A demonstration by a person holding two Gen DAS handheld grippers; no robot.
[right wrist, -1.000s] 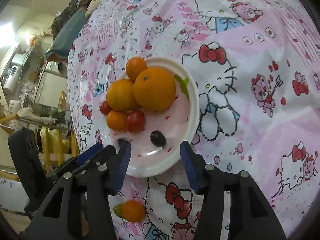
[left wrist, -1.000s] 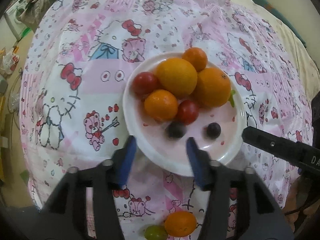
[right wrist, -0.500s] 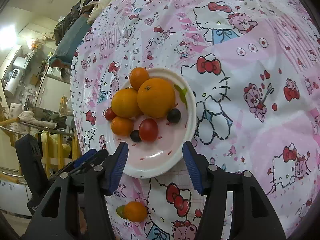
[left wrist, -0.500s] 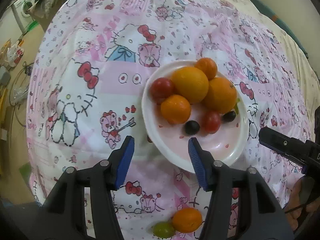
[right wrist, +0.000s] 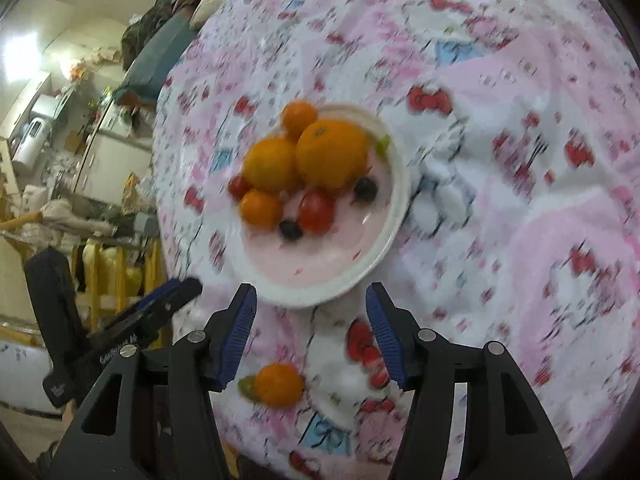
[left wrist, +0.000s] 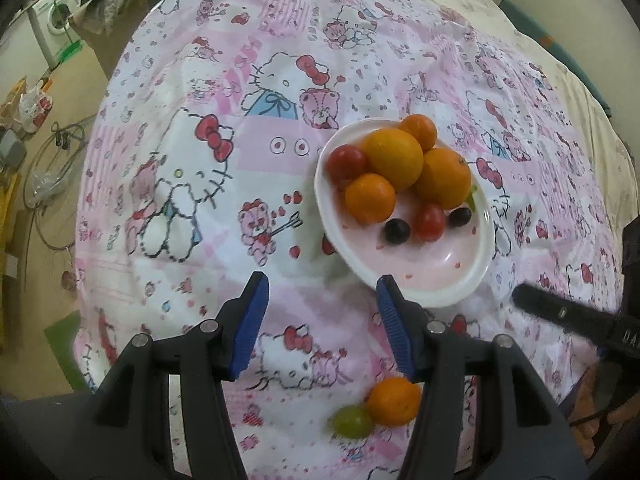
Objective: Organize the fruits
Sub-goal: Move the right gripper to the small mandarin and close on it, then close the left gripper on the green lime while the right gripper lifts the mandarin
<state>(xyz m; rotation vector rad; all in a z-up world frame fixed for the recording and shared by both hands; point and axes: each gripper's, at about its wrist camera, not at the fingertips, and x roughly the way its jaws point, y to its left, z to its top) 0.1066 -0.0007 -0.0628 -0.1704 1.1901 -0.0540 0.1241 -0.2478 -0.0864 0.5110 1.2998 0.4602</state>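
A white plate (left wrist: 476,276) (right wrist: 394,204) on the pink cartoon-print cloth holds oranges (left wrist: 394,158) (right wrist: 332,158), small mandarins, red tomatoes (left wrist: 429,222) (right wrist: 316,212) and two dark grapes (left wrist: 397,231). A loose mandarin (left wrist: 394,400) (right wrist: 279,385) and a green grape (left wrist: 352,422) (right wrist: 246,386) lie on the cloth near me, off the plate. My left gripper (left wrist: 322,322) is open and empty, just short of the plate's near left rim. My right gripper (right wrist: 311,328) is open and empty at the plate's near rim.
The cloth-covered table (left wrist: 200,140) drops off at its left edge to the floor (left wrist: 40,160). A washing machine (left wrist: 54,20) and cluttered furniture (right wrist: 80,160) stand beyond. The other gripper shows at each view's side (left wrist: 576,316) (right wrist: 120,336).
Both grippers have drawn back and up from the plate, so it sits farther off. The two dark grapes rolled toward the tomato and oranges.
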